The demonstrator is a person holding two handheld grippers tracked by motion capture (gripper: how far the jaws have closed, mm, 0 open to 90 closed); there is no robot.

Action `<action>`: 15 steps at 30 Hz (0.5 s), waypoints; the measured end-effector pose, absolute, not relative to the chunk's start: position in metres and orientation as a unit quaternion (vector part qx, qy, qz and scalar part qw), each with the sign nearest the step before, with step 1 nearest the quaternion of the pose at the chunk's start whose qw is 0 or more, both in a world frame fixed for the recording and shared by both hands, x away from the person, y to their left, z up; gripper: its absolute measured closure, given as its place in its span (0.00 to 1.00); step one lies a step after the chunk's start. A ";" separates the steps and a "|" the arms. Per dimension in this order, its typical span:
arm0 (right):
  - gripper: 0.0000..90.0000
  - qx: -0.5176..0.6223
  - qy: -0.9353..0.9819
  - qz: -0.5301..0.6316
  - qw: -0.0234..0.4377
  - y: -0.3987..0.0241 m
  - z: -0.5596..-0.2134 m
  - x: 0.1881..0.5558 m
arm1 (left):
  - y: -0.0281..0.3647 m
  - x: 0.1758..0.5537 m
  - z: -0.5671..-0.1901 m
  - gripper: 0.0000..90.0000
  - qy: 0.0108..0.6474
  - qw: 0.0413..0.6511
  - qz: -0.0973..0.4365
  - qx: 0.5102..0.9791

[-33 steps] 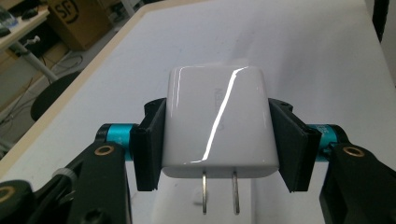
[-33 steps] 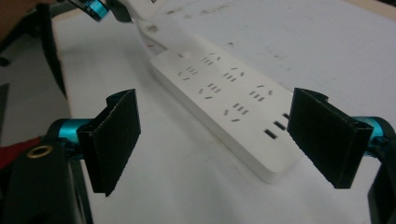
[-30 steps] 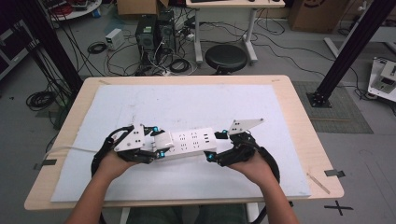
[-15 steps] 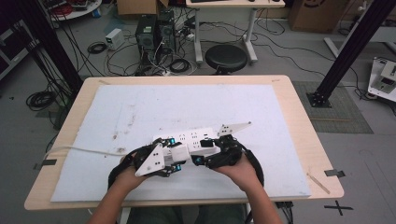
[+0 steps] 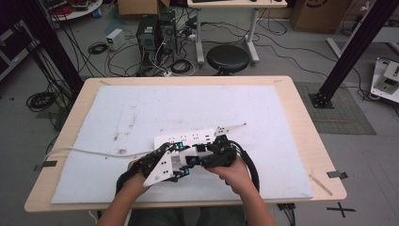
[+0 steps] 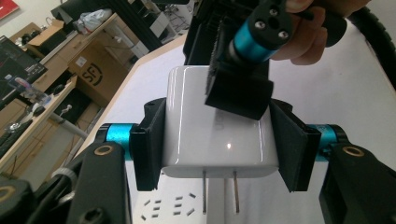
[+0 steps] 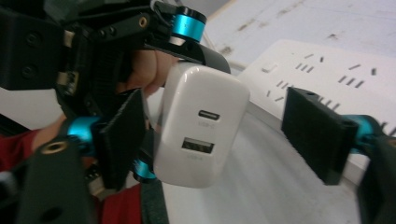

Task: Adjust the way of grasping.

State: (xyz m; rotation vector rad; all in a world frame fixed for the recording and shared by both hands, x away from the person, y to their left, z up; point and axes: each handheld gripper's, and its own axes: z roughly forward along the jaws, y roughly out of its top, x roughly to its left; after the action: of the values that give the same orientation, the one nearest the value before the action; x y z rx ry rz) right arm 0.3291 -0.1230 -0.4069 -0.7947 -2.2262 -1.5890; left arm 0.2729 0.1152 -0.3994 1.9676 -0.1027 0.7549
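Left gripper view: left gripper (image 6: 219, 140) jaws clamped on both sides of white charger (image 6: 217, 126), prongs down, above power strip (image 6: 170, 207). Right gripper (image 7: 224, 135) jaws spread wide, one pad near charger, holding nothing. High view: both grippers at 6 o'clock on table (image 5: 301, 117).
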 end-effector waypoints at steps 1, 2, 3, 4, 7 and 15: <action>0.31 -0.274 -0.772 -0.554 0.147 -0.123 -0.407 0.330 | 0.115 0.273 -0.399 0.47 -0.041 0.495 0.309 0.811; 0.35 -0.273 -0.771 -0.554 0.153 -0.123 -0.407 0.330 | 0.115 0.273 -0.399 0.47 -0.042 0.496 0.308 0.811; 0.37 -0.271 -0.772 -0.553 0.157 -0.123 -0.407 0.330 | 0.115 0.273 -0.399 0.47 -0.044 0.494 0.313 0.810; 0.37 -0.271 -0.772 -0.553 0.157 -0.123 -0.407 0.330 | 0.115 0.273 -0.399 0.47 -0.044 0.494 0.313 0.810; 0.44 -0.265 -0.770 -0.558 0.164 -0.122 -0.407 0.329 | 0.114 0.273 -0.399 0.47 -0.044 0.496 0.309 0.810; 0.57 -0.254 -0.770 -0.559 0.174 -0.121 -0.408 0.330 | 0.113 0.273 -0.398 0.47 -0.050 0.489 0.318 0.811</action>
State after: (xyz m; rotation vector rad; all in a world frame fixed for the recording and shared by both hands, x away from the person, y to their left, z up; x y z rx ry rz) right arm 0.3302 -0.1211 -0.4083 -0.7193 -2.1826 -1.5842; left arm 0.2728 0.1126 -0.3981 1.9692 -0.1224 0.7721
